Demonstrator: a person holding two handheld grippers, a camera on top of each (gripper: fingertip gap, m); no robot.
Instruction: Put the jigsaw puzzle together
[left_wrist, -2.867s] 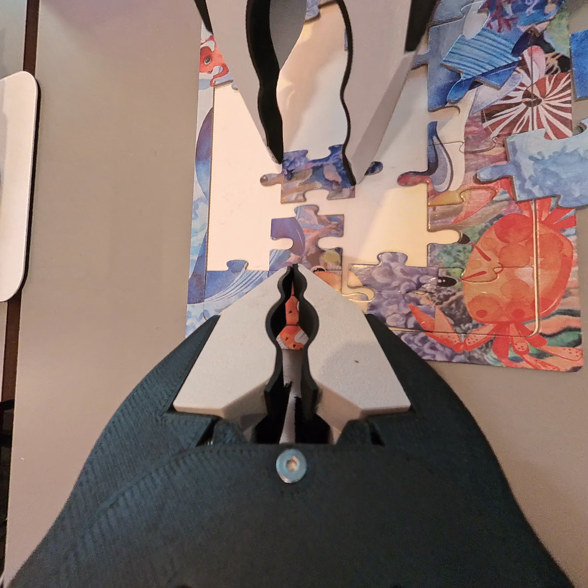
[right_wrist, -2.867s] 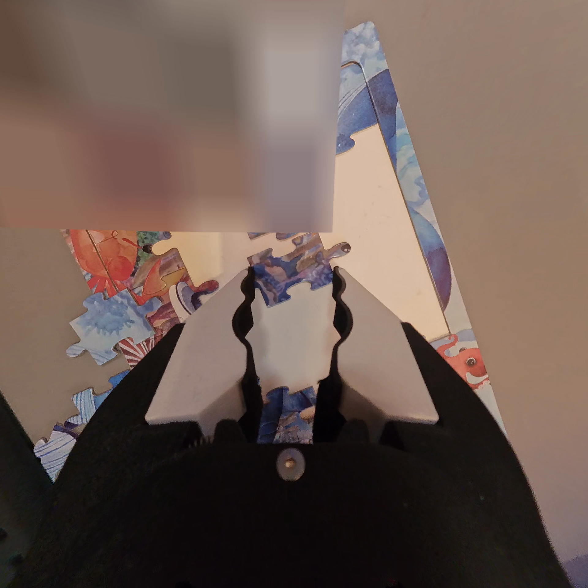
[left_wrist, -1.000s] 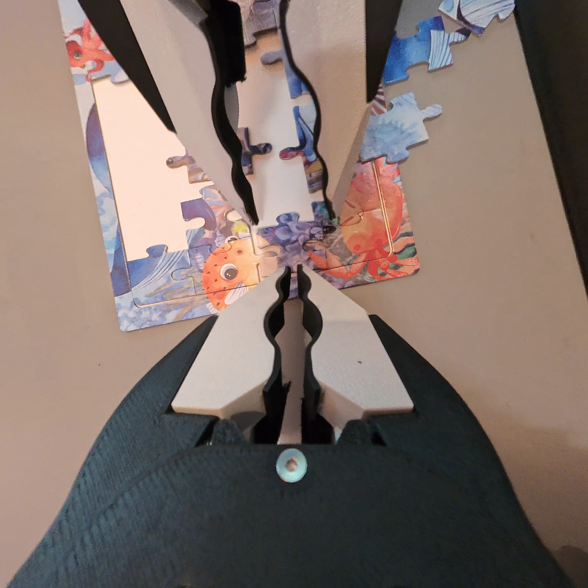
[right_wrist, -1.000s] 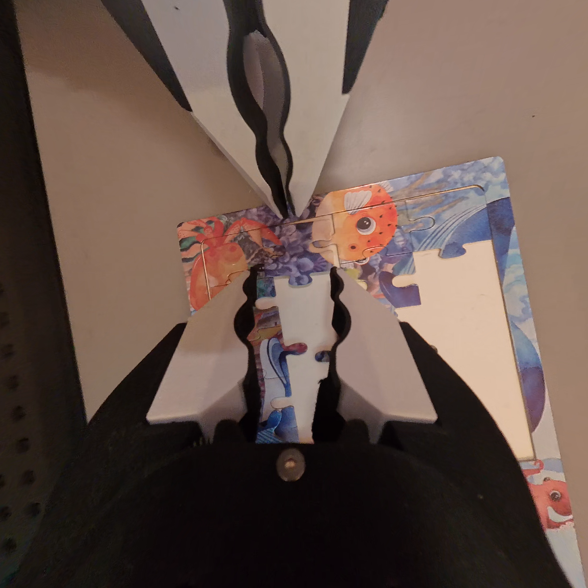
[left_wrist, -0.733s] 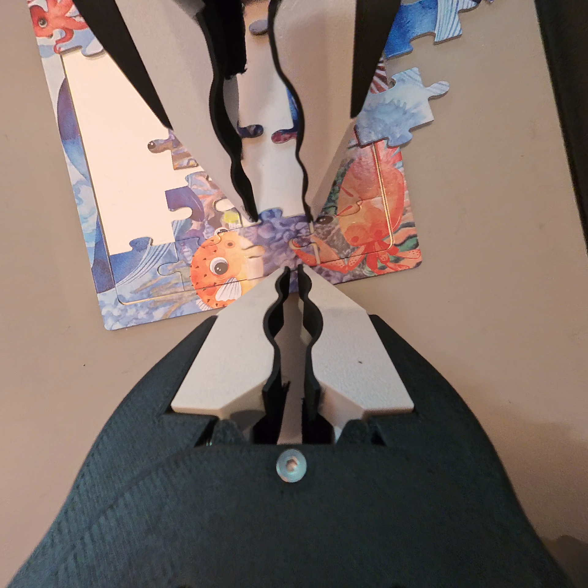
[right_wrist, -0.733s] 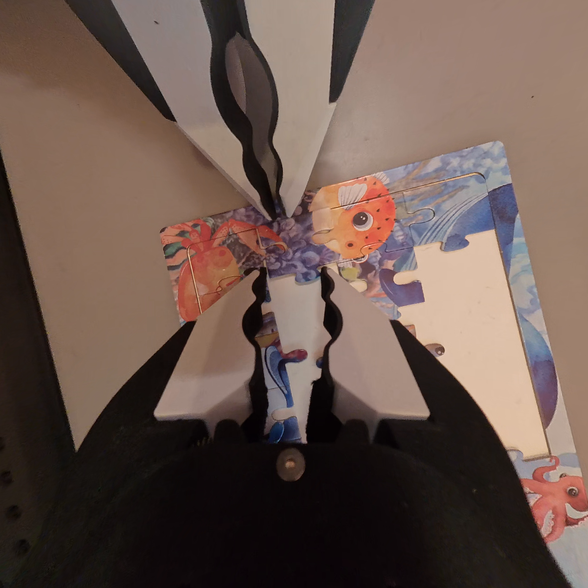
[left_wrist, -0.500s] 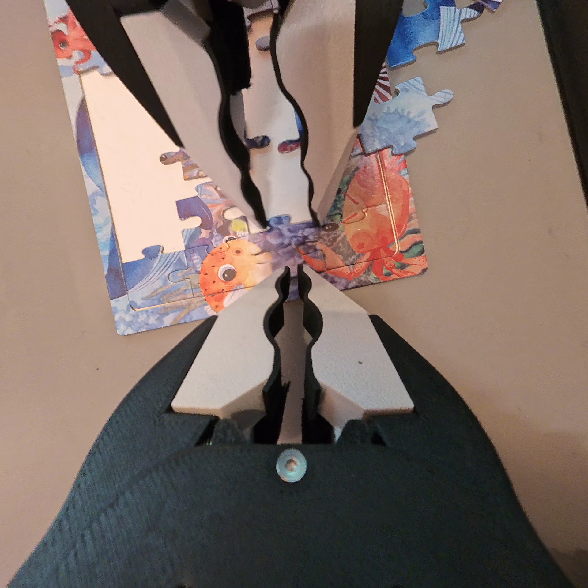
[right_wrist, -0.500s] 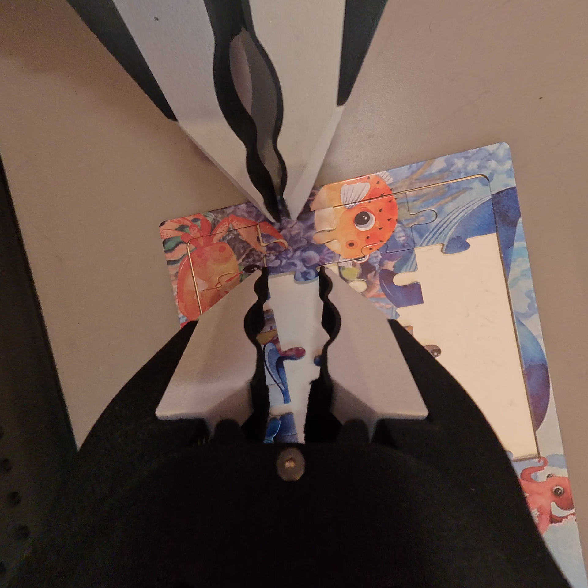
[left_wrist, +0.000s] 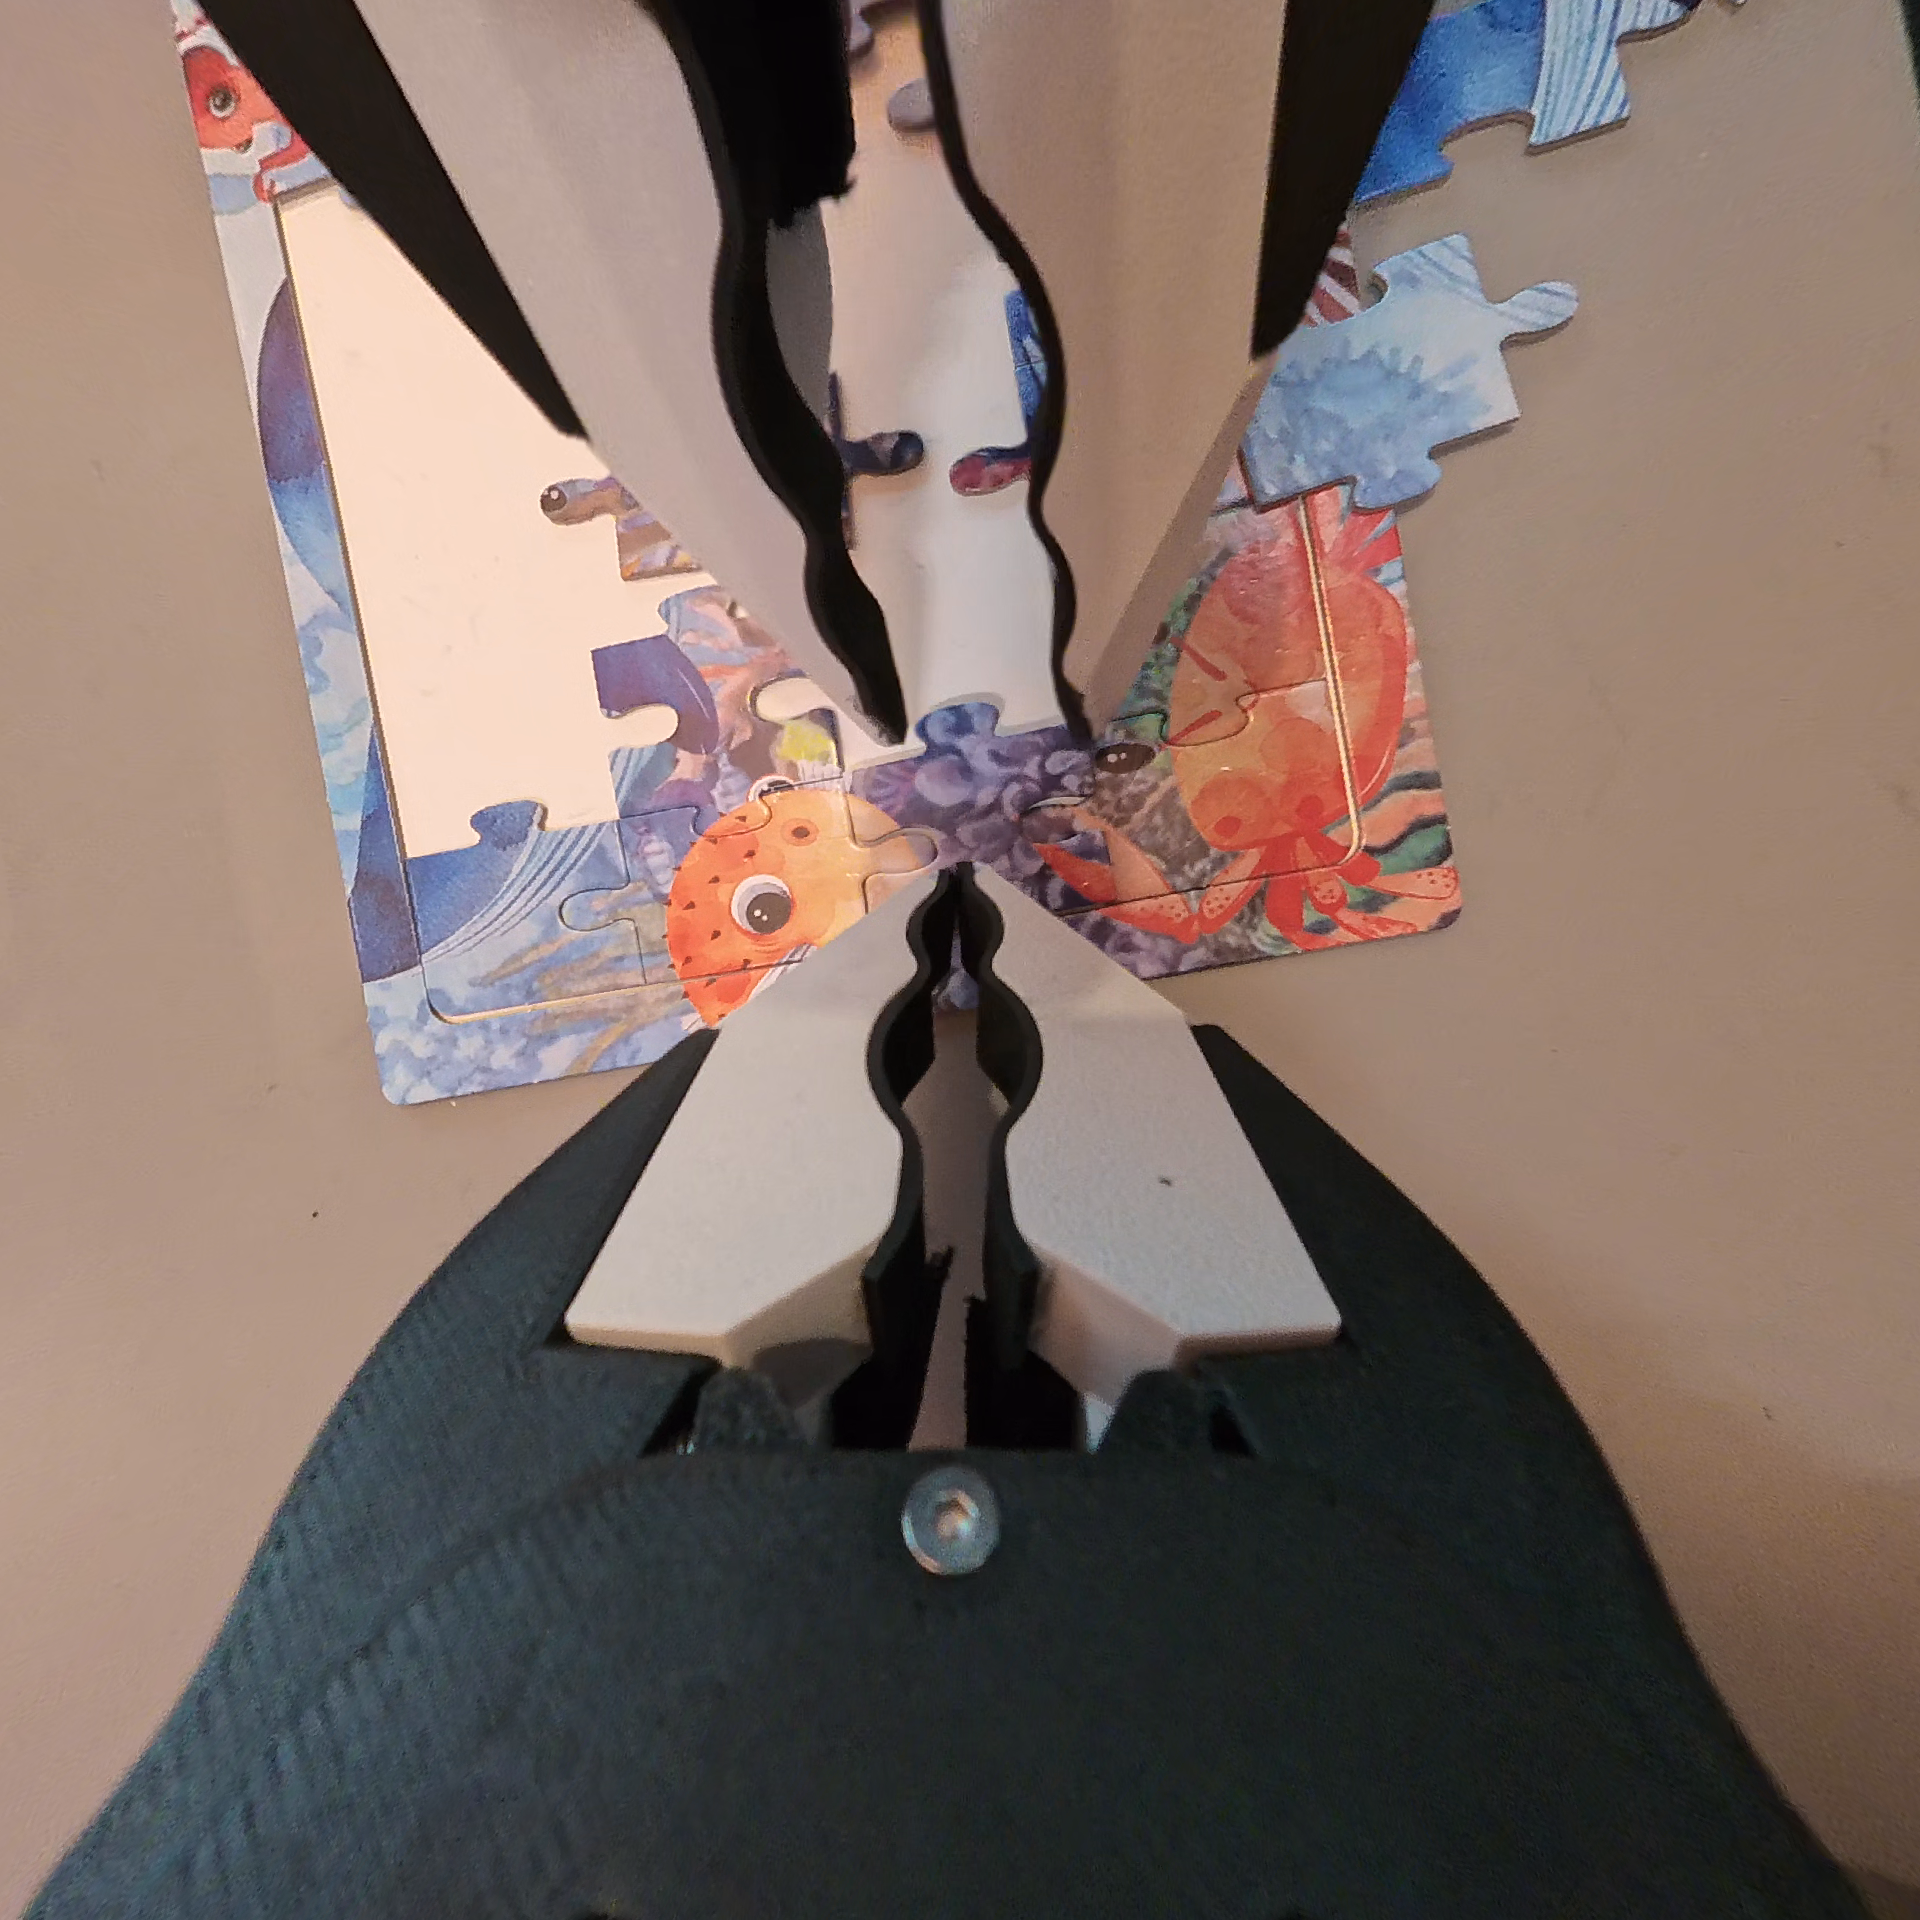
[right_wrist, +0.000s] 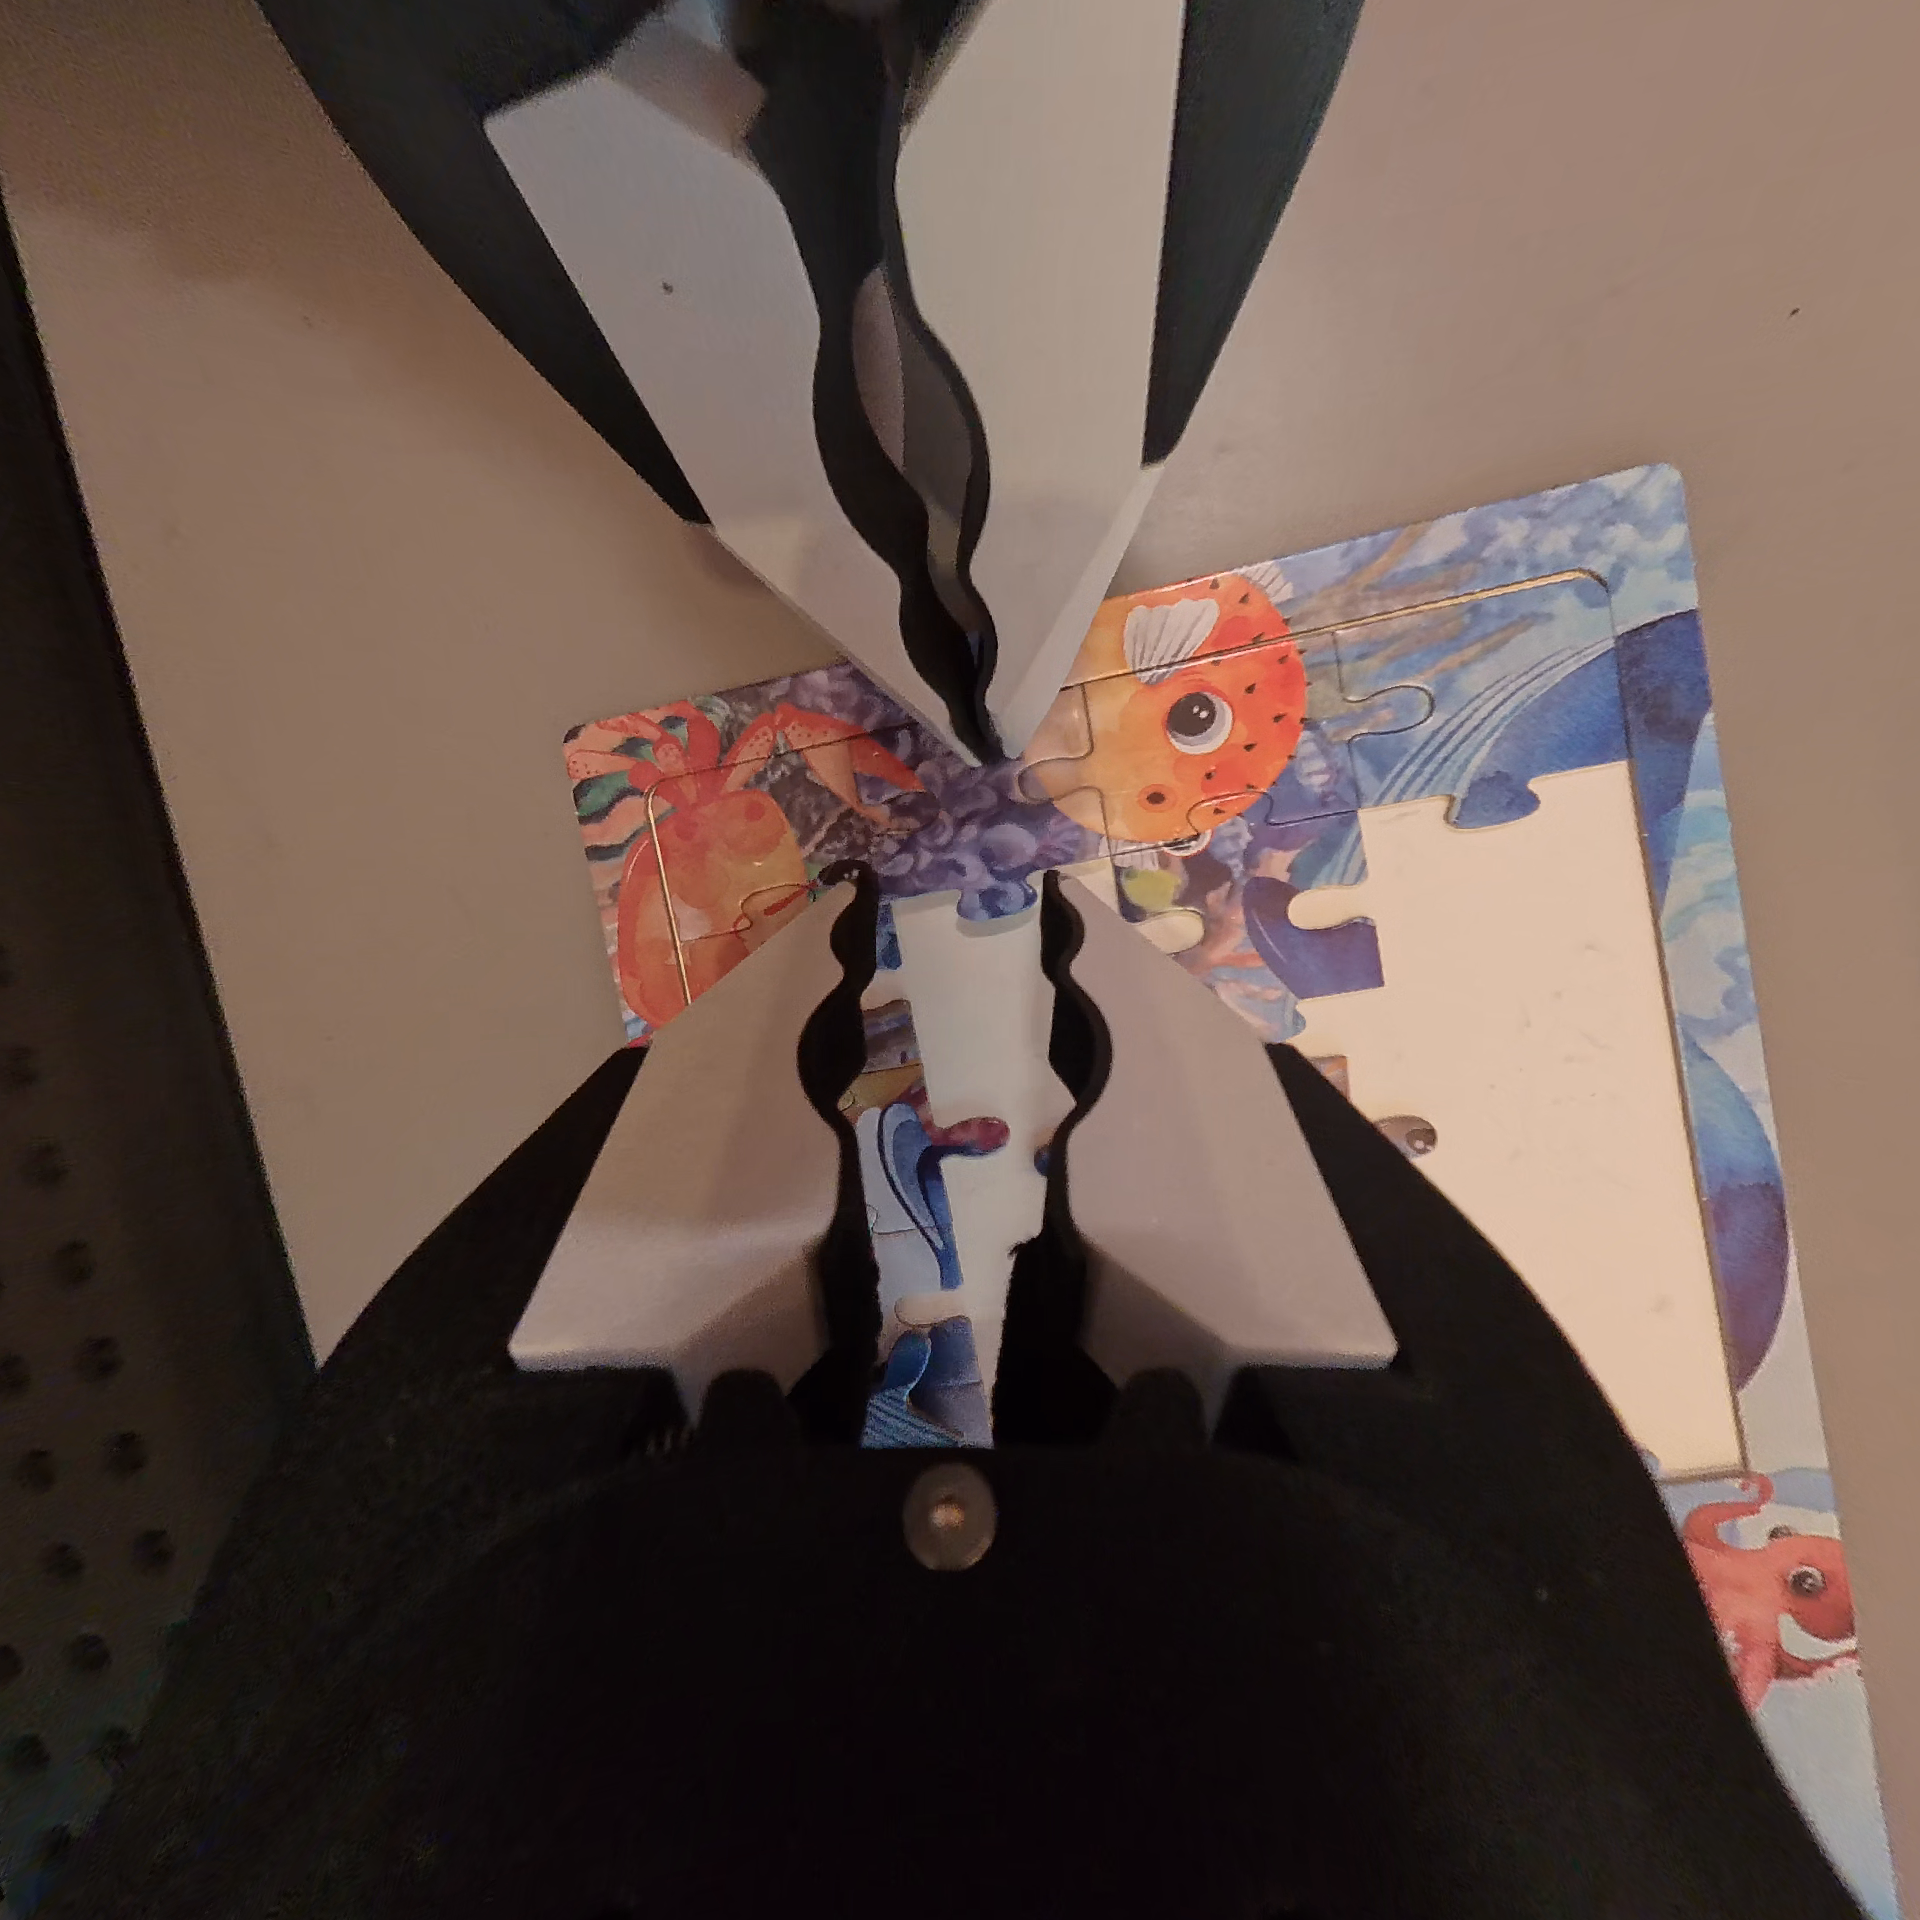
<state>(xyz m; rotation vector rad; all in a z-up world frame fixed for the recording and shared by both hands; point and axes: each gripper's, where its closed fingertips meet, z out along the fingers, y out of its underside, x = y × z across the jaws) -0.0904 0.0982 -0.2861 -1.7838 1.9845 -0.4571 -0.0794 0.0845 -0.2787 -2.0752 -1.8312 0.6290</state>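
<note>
The puzzle board (left_wrist: 343, 665) lies flat on the table (left_wrist: 145, 1247), with the row holding the orange fish (left_wrist: 769, 904) and the red crab (left_wrist: 1278, 748) already filled in and much of the middle bare. The left gripper (left_wrist: 954, 878) has its fingers almost together, holding nothing, tips over the purple piece (left_wrist: 987, 790). The right gripper (right_wrist: 951, 883) faces it with fingers spread around that piece's tab, gripping nothing. Loose pieces (left_wrist: 1392, 384) lie beyond the board's far edge.

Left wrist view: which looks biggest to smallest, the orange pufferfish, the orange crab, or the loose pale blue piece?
1. Orange crab, though the far gripper hides part.
2. Orange pufferfish and loose pale blue piece look alike; unranked.
</note>
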